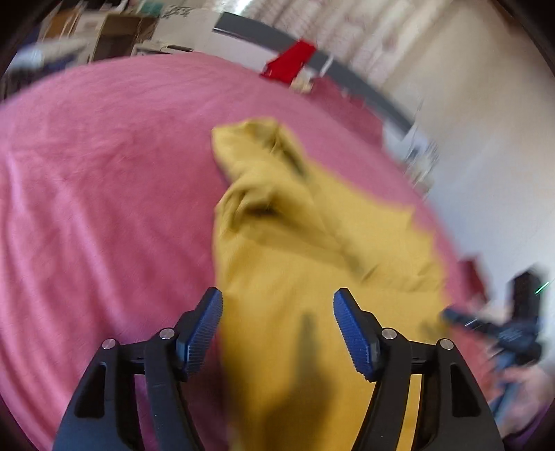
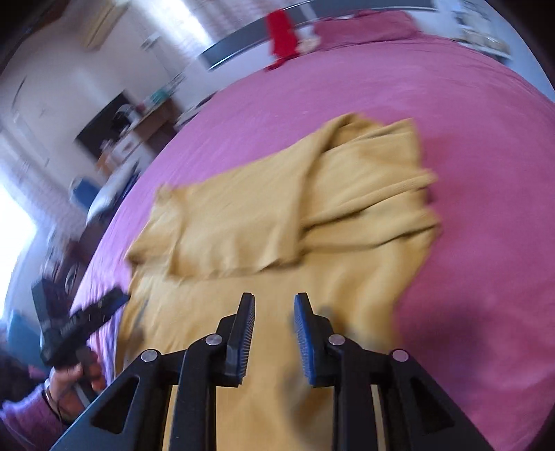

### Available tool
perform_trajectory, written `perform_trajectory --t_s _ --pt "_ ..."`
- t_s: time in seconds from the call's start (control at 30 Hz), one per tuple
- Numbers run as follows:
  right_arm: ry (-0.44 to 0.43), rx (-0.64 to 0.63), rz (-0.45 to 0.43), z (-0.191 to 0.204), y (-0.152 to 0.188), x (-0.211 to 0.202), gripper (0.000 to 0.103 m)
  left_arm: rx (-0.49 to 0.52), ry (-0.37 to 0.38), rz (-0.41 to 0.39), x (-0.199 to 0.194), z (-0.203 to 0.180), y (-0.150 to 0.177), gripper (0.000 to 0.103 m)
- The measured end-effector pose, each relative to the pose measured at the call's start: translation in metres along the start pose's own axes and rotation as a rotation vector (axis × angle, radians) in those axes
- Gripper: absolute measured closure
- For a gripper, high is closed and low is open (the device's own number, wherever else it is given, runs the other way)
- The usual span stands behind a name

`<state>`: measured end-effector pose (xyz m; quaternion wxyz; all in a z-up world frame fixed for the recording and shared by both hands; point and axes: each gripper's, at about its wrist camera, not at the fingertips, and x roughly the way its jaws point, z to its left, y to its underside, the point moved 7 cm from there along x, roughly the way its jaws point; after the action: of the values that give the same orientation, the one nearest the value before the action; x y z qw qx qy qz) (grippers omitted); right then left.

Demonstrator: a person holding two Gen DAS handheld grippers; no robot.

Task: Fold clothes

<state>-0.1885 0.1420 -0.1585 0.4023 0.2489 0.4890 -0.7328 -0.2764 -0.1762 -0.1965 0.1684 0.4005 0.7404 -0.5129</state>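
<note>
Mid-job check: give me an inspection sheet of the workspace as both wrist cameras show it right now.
Surface: pink bedspread, wrinkled, covering a bed.
Job's things: mustard-yellow knitted garment, partly folded, one flap laid over its body.
Clutter: red cloth at the bed's far edge.
Grippers: left tongs open wide above the garment; right tongs open, holding nothing.
Cables: nothing seen.
Surroundings: blurred shelves, bright window, white walls; a hand in a purple sleeve grips the left tool.

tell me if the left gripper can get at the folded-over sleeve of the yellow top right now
Probably yes. The left gripper is open above the yellow top, and the sleeve lies straight ahead with nothing across it. The right gripper is off to the side.
</note>
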Motion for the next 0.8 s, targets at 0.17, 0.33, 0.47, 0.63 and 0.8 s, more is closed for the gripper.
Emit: perform_trajectory --t_s 0.17,0.33,0.47,0.63,0.8 --pt "0.036 -0.052 0.039 -0.002 0.04 0.0 0.086 0.165 -0.121 0.056 -0.02 0.005 0.032 0.035" --pt "0.04 0.078 -0.044 -0.044 0.062 -0.067 0.079 0.064 -0.067 0.063 -0.064 0.024 0.057 0.034" --pt "0.013 0.151 -0.029 -0.066 0.091 -0.105 0.077 -0.118 0.091 0.1 -0.08 0.027 0.076 0.026" --pt "0.013 0.265 0.033 -0.087 0.135 -0.119 0.074 -0.184 0.193 0.182 -0.088 0.023 0.09 0.024" --pt "-0.095 0.334 0.1 -0.095 0.159 -0.116 0.073 -0.098 0.251 0.335 -0.089 0.005 0.106 0.024"
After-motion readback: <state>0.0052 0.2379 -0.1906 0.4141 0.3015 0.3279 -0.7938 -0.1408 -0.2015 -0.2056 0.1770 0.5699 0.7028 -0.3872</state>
